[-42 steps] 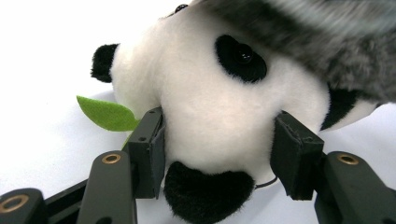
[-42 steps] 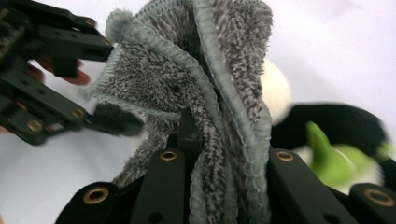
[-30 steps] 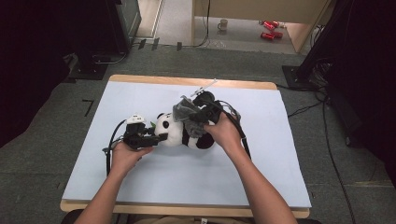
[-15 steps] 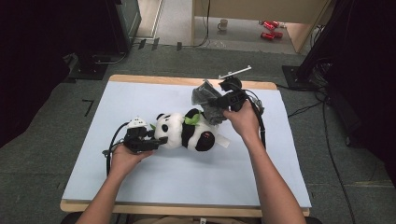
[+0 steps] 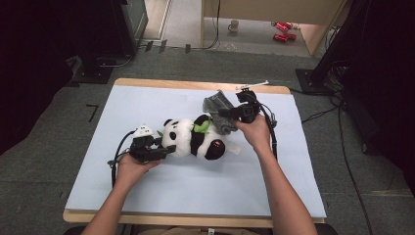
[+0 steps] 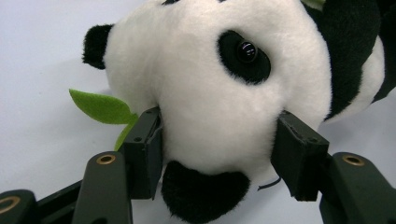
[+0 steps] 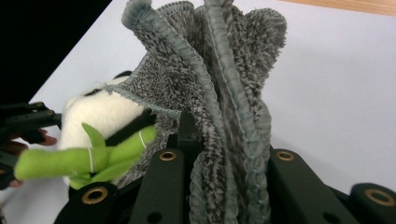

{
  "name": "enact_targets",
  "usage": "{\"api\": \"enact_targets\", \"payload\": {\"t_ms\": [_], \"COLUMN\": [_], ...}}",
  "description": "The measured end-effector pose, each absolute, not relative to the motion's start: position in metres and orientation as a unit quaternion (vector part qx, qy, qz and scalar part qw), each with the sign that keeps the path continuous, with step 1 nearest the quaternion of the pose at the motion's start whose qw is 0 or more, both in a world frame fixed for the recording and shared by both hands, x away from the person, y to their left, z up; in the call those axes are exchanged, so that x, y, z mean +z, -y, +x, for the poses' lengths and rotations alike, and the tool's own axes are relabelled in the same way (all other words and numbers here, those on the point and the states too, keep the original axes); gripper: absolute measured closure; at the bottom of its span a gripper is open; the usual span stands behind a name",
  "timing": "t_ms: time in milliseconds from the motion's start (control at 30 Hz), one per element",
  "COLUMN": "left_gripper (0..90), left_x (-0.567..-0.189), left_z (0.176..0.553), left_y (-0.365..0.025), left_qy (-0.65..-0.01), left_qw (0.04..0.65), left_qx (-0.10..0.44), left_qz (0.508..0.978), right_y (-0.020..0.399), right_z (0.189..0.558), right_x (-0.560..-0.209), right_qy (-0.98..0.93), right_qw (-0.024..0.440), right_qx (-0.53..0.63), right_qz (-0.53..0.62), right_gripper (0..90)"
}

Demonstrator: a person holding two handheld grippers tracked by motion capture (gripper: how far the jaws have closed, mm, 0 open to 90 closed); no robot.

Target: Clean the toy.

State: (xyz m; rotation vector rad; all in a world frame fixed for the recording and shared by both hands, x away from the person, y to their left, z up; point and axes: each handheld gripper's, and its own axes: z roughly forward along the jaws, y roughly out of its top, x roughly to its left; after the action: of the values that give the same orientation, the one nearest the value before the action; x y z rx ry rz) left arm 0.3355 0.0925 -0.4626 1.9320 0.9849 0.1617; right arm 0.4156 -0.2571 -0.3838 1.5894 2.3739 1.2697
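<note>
A plush panda (image 5: 193,139) is lying on its side near the middle of the pale blue table (image 5: 147,196), its head pointing left and its black legs to the right. The left gripper (image 5: 159,149) is sitting at the panda's head, and in the left gripper view its two black jaws are pressing into the white fur on either side of the face (image 6: 219,93), clamped on the head with one glossy black eye looking out just above them. A green felt leaf (image 6: 100,107) is poking out beside the left jaw, flat and soft-edged against the smooth tabletop.

The right gripper (image 5: 230,113) is hovering just beyond the panda's far right side, squeezed tight on a grey cloth (image 5: 218,110). In the right gripper view the cloth (image 7: 219,93) is bunching up between the jaws in thick folds, its surface shaggy and looped like a microfibre towel, with a stitched, rolled hem running along each edge. The cloth's lower fold is brushing the panda's body, right next to a green felt bamboo stalk (image 7: 84,158) sewn to the toy.
</note>
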Motion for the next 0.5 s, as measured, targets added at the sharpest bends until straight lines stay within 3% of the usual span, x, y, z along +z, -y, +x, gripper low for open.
{"api": "enact_targets", "payload": {"t_ms": [500], "left_gripper": [40.3], "left_x": [-0.461], "left_z": [0.340], "left_y": [-0.093], "left_qy": [-0.401], "left_qw": [0.465], "left_qx": [0.057], "left_qz": [0.787], "right_y": [0.280], "right_z": [0.392], "right_x": [-0.398], "right_qy": [-0.752], "right_qw": [0.038], "right_qx": [0.415], "right_qz": [0.511], "right_gripper": [76.1]}}
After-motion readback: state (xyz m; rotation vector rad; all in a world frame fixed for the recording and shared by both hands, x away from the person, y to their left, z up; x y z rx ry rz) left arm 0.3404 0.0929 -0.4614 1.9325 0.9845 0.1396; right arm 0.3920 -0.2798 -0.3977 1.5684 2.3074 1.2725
